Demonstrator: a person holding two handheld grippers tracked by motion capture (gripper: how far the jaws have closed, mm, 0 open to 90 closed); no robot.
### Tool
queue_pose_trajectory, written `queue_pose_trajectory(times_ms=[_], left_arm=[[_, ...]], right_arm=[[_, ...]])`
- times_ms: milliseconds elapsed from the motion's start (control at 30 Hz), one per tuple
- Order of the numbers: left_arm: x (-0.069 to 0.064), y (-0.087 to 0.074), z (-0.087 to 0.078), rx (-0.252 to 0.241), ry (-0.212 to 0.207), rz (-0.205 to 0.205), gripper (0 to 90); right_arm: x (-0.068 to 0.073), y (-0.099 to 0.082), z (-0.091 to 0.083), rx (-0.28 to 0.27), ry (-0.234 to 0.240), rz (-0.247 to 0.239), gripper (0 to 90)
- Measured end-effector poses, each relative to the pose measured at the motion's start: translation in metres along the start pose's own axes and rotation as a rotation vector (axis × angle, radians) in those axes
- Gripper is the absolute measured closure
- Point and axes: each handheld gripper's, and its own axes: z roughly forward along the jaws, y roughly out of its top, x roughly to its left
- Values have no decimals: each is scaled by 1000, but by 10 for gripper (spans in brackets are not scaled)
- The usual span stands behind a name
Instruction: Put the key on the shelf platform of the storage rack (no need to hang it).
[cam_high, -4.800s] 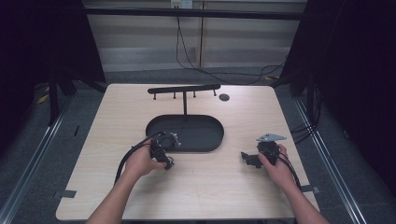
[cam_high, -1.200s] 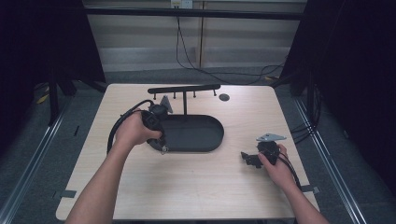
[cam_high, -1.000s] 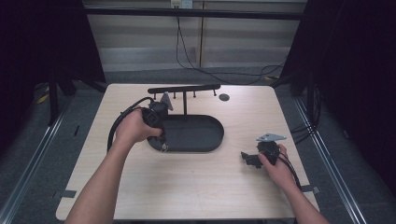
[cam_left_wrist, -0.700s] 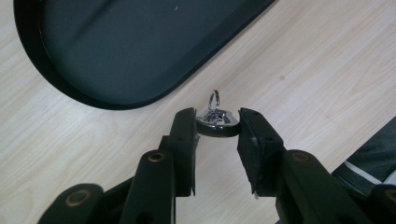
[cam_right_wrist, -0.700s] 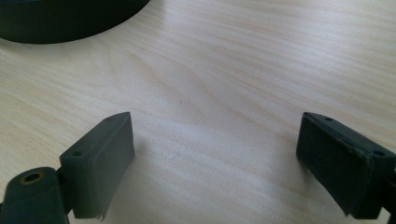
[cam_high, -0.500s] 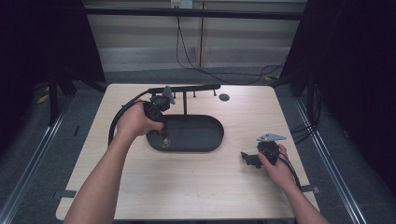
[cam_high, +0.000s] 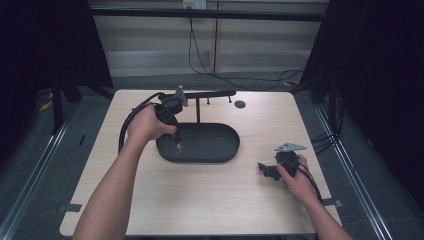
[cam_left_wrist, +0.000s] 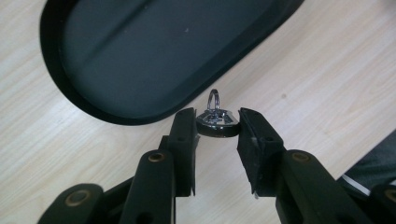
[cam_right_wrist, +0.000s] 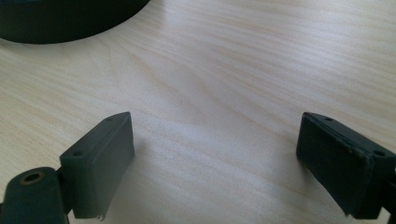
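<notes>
My left gripper (cam_left_wrist: 217, 119) is shut on a small silver charm (cam_left_wrist: 217, 128) with a wire loop on top, gripped by its dark round rim. In the high view the left gripper (cam_high: 176, 137) points down over the left end of the black oval tray (cam_high: 220, 150), just below the horizontal bar (cam_high: 212, 94) of the stand, and the charm (cam_high: 178, 147) glints under the jaws. My right gripper (cam_high: 266, 170) rests low on the table at the right, a hand around it. Its jaws (cam_right_wrist: 217, 128) stand wide open over bare wood.
The stand's thin post (cam_high: 198, 110) rises from the tray's back edge. A small dark disc (cam_high: 240, 104) lies on the table behind the tray. The left gripper's cable (cam_high: 131, 120) loops over the table's left part. Light wooden tabletop (cam_high: 200, 200) spreads in front.
The left hand has gone from the table in front of the tray up and back toward the bar, carrying the charm; in the last second it shifted slightly right. The right hand stayed put.
</notes>
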Motion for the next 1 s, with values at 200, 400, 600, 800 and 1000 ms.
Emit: queue_pose_trajectory(times_ms=[200, 400, 600, 800, 1000], left_arm=[[1, 3, 1, -9, 3, -16, 676], [4, 6, 2, -16, 17, -24, 676], [4, 8, 4, -31, 38, -35, 676], [6, 10, 7, -29, 35, -51, 676], [7, 13, 12, -23, 45, -56, 676]], right_arm=[[0, 0, 0, 0, 0, -1, 109], [0, 0, 0, 0, 0, 0, 109], [0, 0, 0, 0, 0, -1, 109], [0, 0, 0, 0, 0, 2, 109], [0, 0, 0, 0, 0, 0, 109]])
